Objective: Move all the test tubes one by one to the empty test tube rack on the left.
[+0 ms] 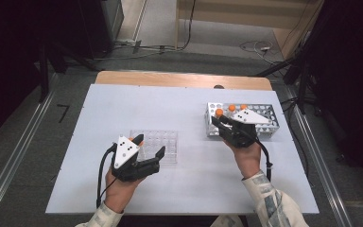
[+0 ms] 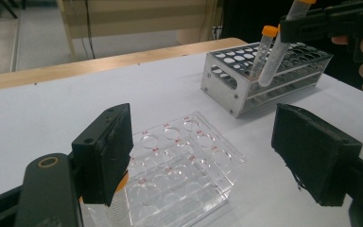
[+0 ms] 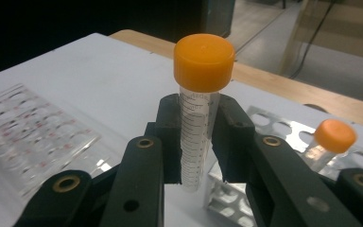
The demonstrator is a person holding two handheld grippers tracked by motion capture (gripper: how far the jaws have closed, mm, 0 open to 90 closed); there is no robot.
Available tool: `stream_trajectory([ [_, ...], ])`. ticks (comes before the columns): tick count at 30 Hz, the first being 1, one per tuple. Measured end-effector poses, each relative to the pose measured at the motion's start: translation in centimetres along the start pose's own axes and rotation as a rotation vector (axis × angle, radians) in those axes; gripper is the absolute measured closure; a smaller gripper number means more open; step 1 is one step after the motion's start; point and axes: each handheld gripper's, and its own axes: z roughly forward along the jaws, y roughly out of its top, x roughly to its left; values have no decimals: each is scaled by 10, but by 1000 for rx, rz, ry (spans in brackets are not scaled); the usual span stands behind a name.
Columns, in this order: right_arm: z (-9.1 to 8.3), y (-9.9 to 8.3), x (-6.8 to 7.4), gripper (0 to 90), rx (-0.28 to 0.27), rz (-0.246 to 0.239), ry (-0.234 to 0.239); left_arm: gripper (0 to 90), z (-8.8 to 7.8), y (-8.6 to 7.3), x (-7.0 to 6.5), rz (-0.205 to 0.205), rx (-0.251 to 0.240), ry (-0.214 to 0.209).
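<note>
High view: right gripper [image 1: 220, 124] over metal rack [image 1: 269, 124], right of clear rack [image 1: 163, 142]
Left gripper view: left gripper [image 2: 203, 156] released, wide above clear rack [image 2: 189, 161]
Right gripper view: jaws clenched on tube [image 3: 196, 137]; keep it upright, lift clear of metal rack [image 3: 274, 127]

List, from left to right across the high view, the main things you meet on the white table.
Left gripper → clear plastic rack → right gripper, shut on an orange-capped tube → metal rack.
</note>
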Motion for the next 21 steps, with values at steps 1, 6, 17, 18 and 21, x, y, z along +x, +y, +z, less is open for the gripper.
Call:
stream_trajectory([
  [1,-1,-2,2,715,2,-1,13,216,0,0,0,0,1,-2],
  [6,-4,-13,14,715,19,-12,61,216,0,0,-1,3,0,-5],
  [17,-4,-34,33,715,58,-32,122,217,1,-1,-3,4,3,-10],
  [18,-4,-35,34,716,62,-33,129,217,0,-1,-4,5,1,-11],
  [21,-1,-39,39,716,76,-39,141,218,0,-1,-4,7,1,-13],
])
